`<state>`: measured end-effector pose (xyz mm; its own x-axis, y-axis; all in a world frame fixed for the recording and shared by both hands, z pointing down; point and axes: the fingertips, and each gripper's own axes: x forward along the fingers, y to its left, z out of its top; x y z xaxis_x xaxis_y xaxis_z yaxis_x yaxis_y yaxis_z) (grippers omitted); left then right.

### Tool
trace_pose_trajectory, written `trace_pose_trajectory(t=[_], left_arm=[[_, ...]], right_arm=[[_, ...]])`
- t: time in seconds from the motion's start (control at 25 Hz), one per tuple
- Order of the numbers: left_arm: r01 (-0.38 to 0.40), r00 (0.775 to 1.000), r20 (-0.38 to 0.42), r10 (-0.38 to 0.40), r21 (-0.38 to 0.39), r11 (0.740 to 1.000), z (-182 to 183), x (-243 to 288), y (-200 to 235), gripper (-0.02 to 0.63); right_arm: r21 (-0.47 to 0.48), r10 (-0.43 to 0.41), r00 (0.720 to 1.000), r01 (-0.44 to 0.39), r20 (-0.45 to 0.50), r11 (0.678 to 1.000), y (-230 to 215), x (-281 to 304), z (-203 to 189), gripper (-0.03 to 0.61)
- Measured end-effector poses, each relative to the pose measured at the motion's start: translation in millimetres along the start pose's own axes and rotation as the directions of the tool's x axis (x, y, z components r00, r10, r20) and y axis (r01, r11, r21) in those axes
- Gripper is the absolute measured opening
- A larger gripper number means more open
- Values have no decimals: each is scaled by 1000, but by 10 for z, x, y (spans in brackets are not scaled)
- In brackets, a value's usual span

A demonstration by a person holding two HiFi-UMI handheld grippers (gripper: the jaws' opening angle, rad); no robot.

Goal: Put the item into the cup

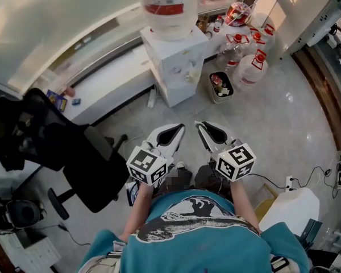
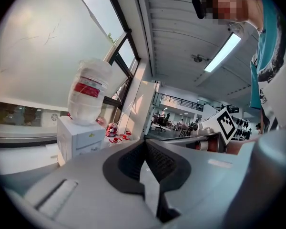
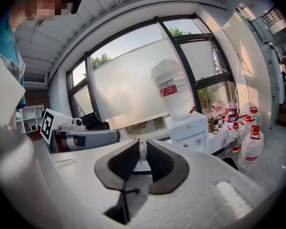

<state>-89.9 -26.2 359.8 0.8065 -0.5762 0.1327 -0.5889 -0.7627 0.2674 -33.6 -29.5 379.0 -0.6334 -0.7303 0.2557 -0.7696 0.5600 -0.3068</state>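
Cropped and unclear
The head view's top edge crops the bottle; we cannot name the white bit between the right gripper's jaw tips.

Office premises. Water dispenser at twelve o'clock, spare water jugs at one o'clock, swivel chair at nine o'clock. Large windows beyond.

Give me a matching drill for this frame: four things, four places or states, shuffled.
1 chair
2 jug
3 bin
4 left tongs

a shut, empty
b atop the dispenser
c black, at left
d floor, beside dispenser

Pairs: 1-c, 2-b, 3-d, 4-a
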Motion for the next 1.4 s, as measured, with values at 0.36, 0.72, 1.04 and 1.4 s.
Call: trace_pose_trajectory(t=[0.36,0.72,1.04,1.4], left_arm=[[16,1000,-21,-16,-17,1000,-79,42,25,14],[-48,998,-28,47,-38,998,-128,88,175,12],[-95,995,-46,93,-54,994,-119,416,361,12],[-153,986,-71,149,-43,987,-32,1144,564,12]], right_arm=[[11,2,999,-1,-32,1000,-14,83,-64,48],[27,16,998,-14,-54,1000,-232,174,-96,48],[49,33,997,-29,-70,998,-664,322,-23,48],[55,114,987,-108,-112,993,-1333,622,192,48]])
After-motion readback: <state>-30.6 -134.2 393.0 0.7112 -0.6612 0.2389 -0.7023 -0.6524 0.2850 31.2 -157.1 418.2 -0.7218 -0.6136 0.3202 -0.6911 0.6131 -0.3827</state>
